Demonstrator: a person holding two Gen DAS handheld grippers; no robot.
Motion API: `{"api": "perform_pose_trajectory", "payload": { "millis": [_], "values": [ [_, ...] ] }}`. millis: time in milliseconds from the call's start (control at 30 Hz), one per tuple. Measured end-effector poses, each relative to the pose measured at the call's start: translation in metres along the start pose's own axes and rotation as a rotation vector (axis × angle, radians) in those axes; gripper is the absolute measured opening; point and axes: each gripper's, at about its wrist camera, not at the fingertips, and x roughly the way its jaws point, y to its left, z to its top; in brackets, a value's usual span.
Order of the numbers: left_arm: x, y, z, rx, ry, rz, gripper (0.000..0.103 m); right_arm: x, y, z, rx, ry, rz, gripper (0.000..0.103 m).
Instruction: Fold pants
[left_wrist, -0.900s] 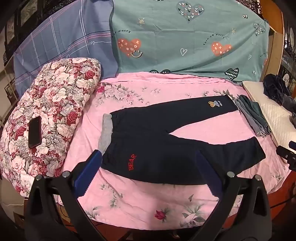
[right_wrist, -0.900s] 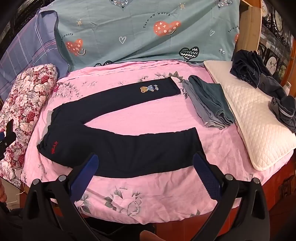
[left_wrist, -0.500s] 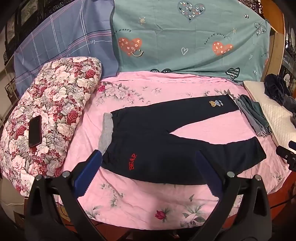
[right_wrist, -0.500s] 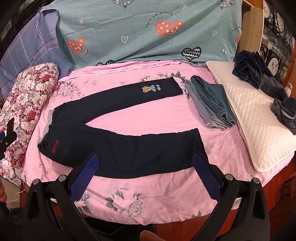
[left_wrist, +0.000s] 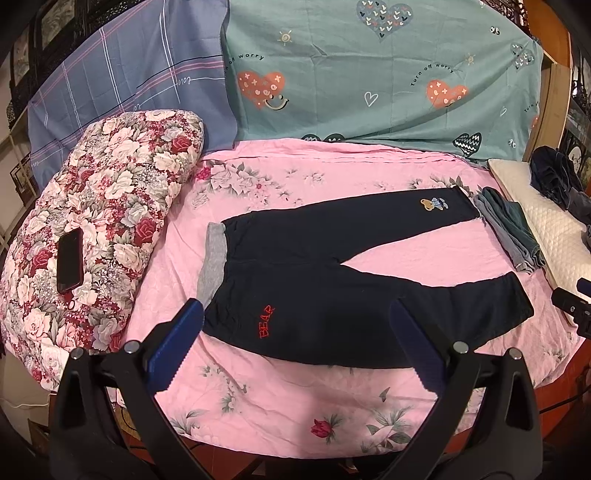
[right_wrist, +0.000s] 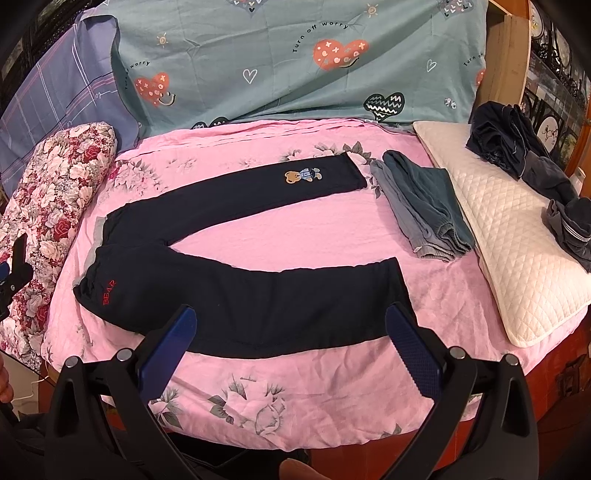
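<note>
Left gripper (left_wrist: 295, 343): released, jaws spread to full width, nothing between the blue pads (left_wrist: 173, 347). It hangs tilted downward above the near edge of the bed, over the waist end of the pants.

Right gripper (right_wrist: 291, 345): released, jaws equally wide, nothing grasped. It hangs tilted downward above the near leg of the pants, toward the cuff end.

Pink floral bedsheet (left_wrist: 280, 410): covers the bed and carries all the clothing.

Pants (left_wrist: 332, 291): dark navy, lying flat and unfolded on the bedsheet. The grey waistband (left_wrist: 210, 266) points left; the two legs run to the right and spread apart in a V. The near leg lies along the front edge of the bed and bears the red lettering "BEAR" (left_wrist: 266, 320) near the waist. The far leg angles away and carries a small bear patch (right_wrist: 302, 175) near its cuff.

Folded garments (right_wrist: 424, 206): grey and teal, stacked just beyond the cuff of the far leg, on the right.

Quilted cream pillow (right_wrist: 517, 236): at the right edge of the bed, with dark crumpled clothes (right_wrist: 509, 144) lying on it.

Floral quilt (left_wrist: 88, 229): rolled at the left side, with a dark phone (left_wrist: 70, 260) lying on top.

Teal heart-print sheet (left_wrist: 369, 74) and blue plaid sheet (left_wrist: 122, 85): hung upright behind the bed.
</note>
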Motion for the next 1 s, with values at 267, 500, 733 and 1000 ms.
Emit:
{"api": "perform_pose_trajectory", "payload": {
  "millis": [267, 500, 733, 1000],
  "values": [
    [0.0091, 0.0024, -0.0017, 0.004, -0.002, 0.004, 0.101, -0.0020, 0.0005, 0.0035, -0.004, -0.007, 0.005, 0.102],
    [0.0086, 0.0009, -0.0004, 0.004, 0.000, 0.006, 0.101, -0.0016, 0.0002, 0.0060, -0.006, -0.003, 0.009, 0.102],
    [0.0084, -0.0011, 0.0013, 0.003, 0.002, 0.006, 0.101, 0.0000, -0.0001, 0.0062, -0.004, 0.003, 0.007, 0.102],
    [0.0109, -0.0035, 0.0026, 0.002, 0.008, 0.001, 0.101, 0.0013, 0.0003, 0.0060, -0.001, 0.008, 0.003, 0.102]
  ]
}}
